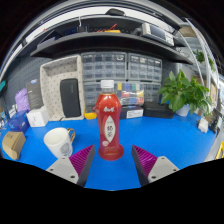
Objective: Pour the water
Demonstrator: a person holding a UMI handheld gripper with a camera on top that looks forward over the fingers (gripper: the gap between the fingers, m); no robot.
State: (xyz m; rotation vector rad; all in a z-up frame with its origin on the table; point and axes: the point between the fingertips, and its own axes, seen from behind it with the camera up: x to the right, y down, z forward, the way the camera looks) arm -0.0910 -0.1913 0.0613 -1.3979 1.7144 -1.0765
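The gripper (pixel 113 163) shows only its two fingers, one to each side, both widening toward the camera and narrowing to blunt tips. Each finger (pixel 70 166) has a pale grey to white outer body with flat, angular faces, and each carries a magenta to purple pad (pixel 146 158) on its inner face, the pad surface marked with fine ridges or ribbing. No cables, screws, printed markings, sleeve or hand can be made out, and the rear of the fingers runs into darkness so their mounting cannot be told
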